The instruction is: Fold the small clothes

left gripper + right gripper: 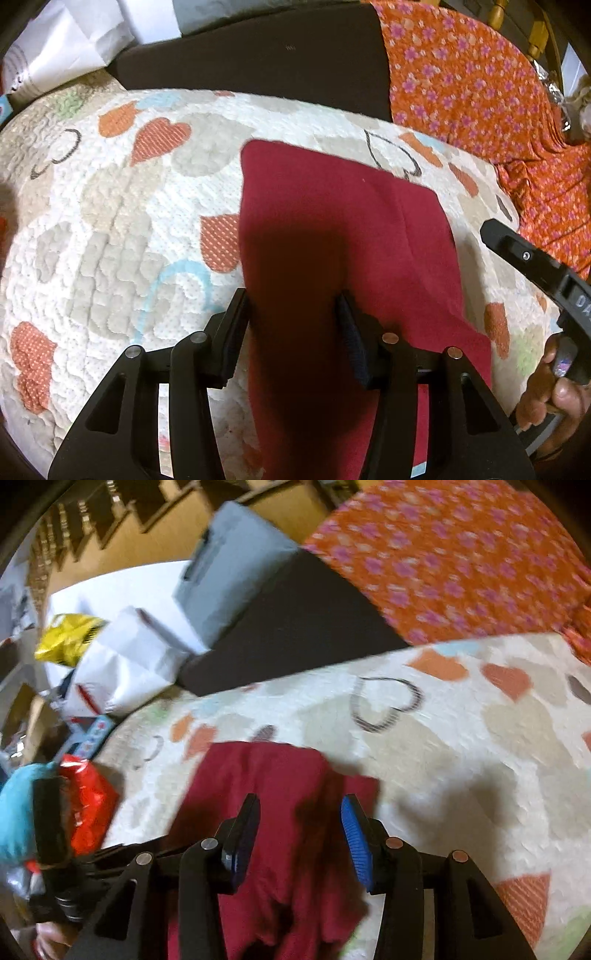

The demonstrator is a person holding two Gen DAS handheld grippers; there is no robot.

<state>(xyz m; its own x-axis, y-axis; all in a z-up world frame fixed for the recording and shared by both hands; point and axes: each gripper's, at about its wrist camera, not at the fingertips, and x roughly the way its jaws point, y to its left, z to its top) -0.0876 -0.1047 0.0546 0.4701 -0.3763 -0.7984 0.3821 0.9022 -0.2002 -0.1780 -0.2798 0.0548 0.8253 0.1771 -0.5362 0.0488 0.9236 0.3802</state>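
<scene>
A dark red garment (332,221) lies folded into a long strip on a white quilt (129,221) printed with hearts. My left gripper (291,314) hovers over the strip's near part with its jaws apart and the cloth lying loose below them. One finger (517,251) of my right gripper reaches in from the right, a hand (546,391) behind it. The right wrist view is blurred. There my right gripper (301,812), with blue pads, stands open above the rumpled red garment (273,775). Nothing is pinched in either gripper.
Orange floral fabric (461,81) covers the far right of the quilt. A dark flat cushion (258,62) lies behind the quilt. White bags (125,664), a grey box (229,568), a yellow packet (62,638) and a red packet (88,805) crowd the left side.
</scene>
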